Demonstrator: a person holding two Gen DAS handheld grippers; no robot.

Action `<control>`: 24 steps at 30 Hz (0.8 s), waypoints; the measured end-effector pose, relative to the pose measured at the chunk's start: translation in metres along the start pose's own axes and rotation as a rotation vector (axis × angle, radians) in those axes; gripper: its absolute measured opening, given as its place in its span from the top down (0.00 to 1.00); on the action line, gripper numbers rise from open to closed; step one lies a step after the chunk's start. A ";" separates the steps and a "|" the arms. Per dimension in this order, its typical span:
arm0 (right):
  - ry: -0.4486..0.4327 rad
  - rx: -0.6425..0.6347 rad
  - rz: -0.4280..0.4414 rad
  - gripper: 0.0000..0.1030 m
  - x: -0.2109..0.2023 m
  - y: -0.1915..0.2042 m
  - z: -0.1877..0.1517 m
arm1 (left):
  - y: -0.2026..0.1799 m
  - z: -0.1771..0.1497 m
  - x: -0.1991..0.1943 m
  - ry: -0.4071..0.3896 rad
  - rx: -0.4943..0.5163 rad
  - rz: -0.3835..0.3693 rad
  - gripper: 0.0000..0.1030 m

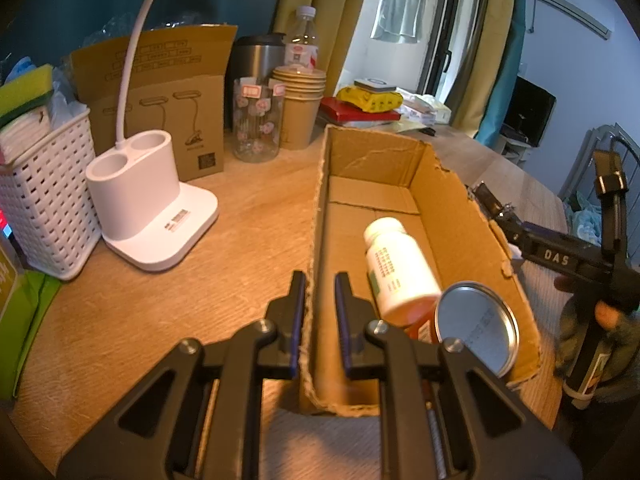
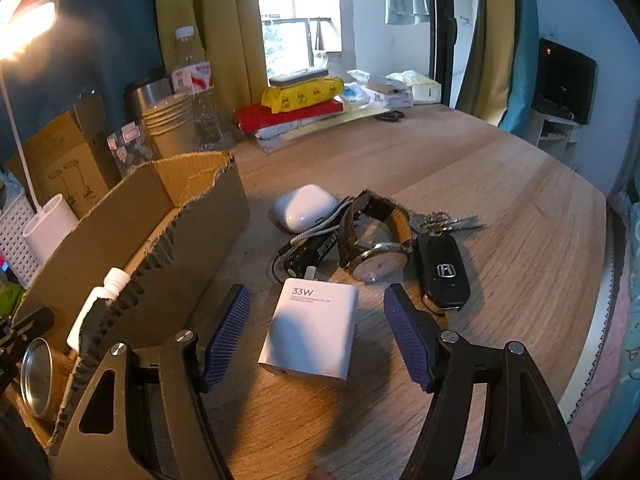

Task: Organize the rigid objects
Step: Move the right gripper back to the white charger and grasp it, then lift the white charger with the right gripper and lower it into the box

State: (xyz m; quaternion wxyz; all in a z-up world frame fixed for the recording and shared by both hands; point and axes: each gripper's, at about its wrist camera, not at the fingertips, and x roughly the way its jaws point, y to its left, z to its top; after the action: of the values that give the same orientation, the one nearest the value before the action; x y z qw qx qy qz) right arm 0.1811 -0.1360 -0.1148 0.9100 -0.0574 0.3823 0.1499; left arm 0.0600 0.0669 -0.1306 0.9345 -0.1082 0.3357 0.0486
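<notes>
Left hand-held gripper (image 1: 320, 304) straddles the box (image 1: 460, 200) wall, pads slightly apart on either side of the cardboard edge, not visibly pinching it. Box sits on the worktop (image 2: 460, 168); inside lie a white bottle (image 1: 396, 264) and a tin (image 1: 476, 328). Right hand-held gripper (image 2: 316, 336) gapes wide, holding nothing, its pads flanking the charger (image 2: 312, 336) without touching. Beyond, just beside the box: earbud case (image 2: 306, 207), watch (image 2: 374, 240), car key (image 2: 442, 274).
</notes>
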 end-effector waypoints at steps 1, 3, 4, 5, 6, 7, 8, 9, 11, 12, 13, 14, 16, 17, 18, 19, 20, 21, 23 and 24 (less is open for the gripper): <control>0.006 -0.002 -0.001 0.29 0.002 0.001 -0.001 | 0.000 0.000 0.000 0.000 0.001 -0.001 0.86; 0.016 0.000 0.007 0.29 0.003 0.000 0.000 | 0.000 0.000 0.000 -0.001 0.002 -0.001 0.86; 0.016 0.002 0.008 0.29 0.003 0.000 0.000 | 0.000 0.000 0.000 -0.001 0.002 -0.001 0.86; 0.017 0.006 0.006 0.29 0.004 -0.001 0.000 | 0.000 0.000 0.000 0.000 0.002 -0.001 0.86; 0.021 0.009 0.006 0.29 0.004 -0.001 0.000 | 0.000 0.000 0.000 0.000 0.001 -0.001 0.86; 0.026 0.013 0.008 0.29 0.005 -0.002 0.000 | 0.000 0.000 0.000 0.000 0.001 -0.001 0.86; 0.032 0.018 0.010 0.29 0.007 -0.003 0.000 | 0.000 0.000 0.000 0.000 0.002 -0.001 0.86; 0.039 0.022 0.009 0.29 0.008 -0.004 0.000 | 0.000 0.000 0.000 -0.001 0.002 -0.001 0.86; 0.047 0.023 0.000 0.29 0.010 -0.004 0.000 | 0.000 0.000 0.000 0.000 0.002 -0.001 0.86; 0.052 0.019 -0.008 0.29 0.011 -0.004 0.000 | 0.000 0.000 0.000 0.000 0.002 -0.001 0.86; 0.054 0.016 -0.013 0.29 0.011 -0.003 0.000 | -0.001 0.000 0.000 0.000 0.001 -0.001 0.86; 0.056 0.012 -0.018 0.29 0.012 -0.002 0.000 | -0.001 0.000 0.000 0.000 0.001 -0.001 0.86; 0.064 0.005 -0.028 0.29 0.014 -0.001 -0.001 | 0.000 0.000 0.000 0.000 0.002 -0.001 0.86; 0.069 0.001 -0.031 0.30 0.015 0.000 -0.001 | 0.000 0.000 0.000 0.000 0.002 -0.001 0.86; 0.073 0.000 -0.033 0.30 0.016 0.000 -0.002 | -0.001 0.000 0.000 -0.001 0.002 -0.001 0.86; 0.076 -0.002 -0.038 0.31 0.017 0.001 -0.002 | -0.001 0.000 0.000 0.000 0.001 -0.001 0.86; 0.077 -0.003 -0.039 0.36 0.017 0.001 -0.002 | -0.001 0.000 0.000 -0.001 0.001 -0.001 0.86; 0.076 -0.003 -0.034 0.40 0.017 0.001 -0.002 | 0.000 0.000 0.000 -0.001 0.001 0.000 0.86; 0.087 -0.016 -0.025 0.49 0.019 0.003 -0.003 | -0.001 0.000 0.000 0.000 0.002 -0.001 0.86; 0.087 -0.024 -0.030 0.49 0.018 0.004 -0.003 | -0.001 0.000 0.000 0.000 0.002 -0.001 0.86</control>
State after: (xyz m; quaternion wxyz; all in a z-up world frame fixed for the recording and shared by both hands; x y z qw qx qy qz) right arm 0.1900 -0.1282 -0.1298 0.8940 -0.0802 0.4187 0.1382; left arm 0.0597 0.0663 -0.1306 0.9346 -0.1073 0.3357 0.0479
